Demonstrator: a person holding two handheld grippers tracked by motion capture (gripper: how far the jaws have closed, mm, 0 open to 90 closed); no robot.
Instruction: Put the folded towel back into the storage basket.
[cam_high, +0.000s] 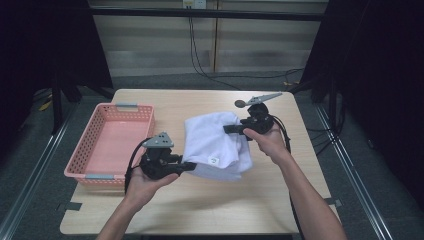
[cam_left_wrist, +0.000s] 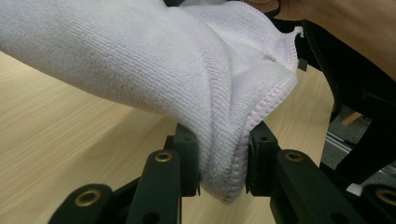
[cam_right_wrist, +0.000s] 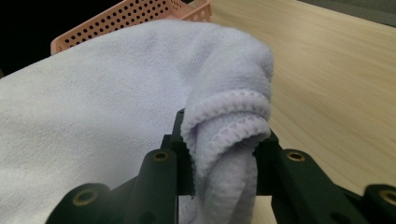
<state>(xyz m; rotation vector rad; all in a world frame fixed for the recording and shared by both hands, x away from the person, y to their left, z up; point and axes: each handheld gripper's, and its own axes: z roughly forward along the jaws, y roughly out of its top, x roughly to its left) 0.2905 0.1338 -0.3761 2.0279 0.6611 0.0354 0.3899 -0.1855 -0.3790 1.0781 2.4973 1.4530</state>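
Observation:
A folded white towel (cam_high: 215, 142) hangs a little above the wooden table (cam_high: 210, 205), held from both sides. My left gripper (cam_high: 187, 166) is shut on its near left edge; in the left gripper view the stitched hem (cam_left_wrist: 224, 154) is pinched between the two black jaws. My right gripper (cam_high: 231, 129) is shut on the far right edge, and the right gripper view has a bunched, hemmed fold of towel (cam_right_wrist: 224, 140) squeezed between its jaws. A small white label (cam_high: 213, 160) shows on the towel's near side.
A pink perforated basket (cam_high: 90, 145) with grey handles stands at the table's left, next to my left hand. It also appears behind the towel as the pink basket (cam_right_wrist: 135, 14) in the right gripper view. Dark floor and metal rails surround the table.

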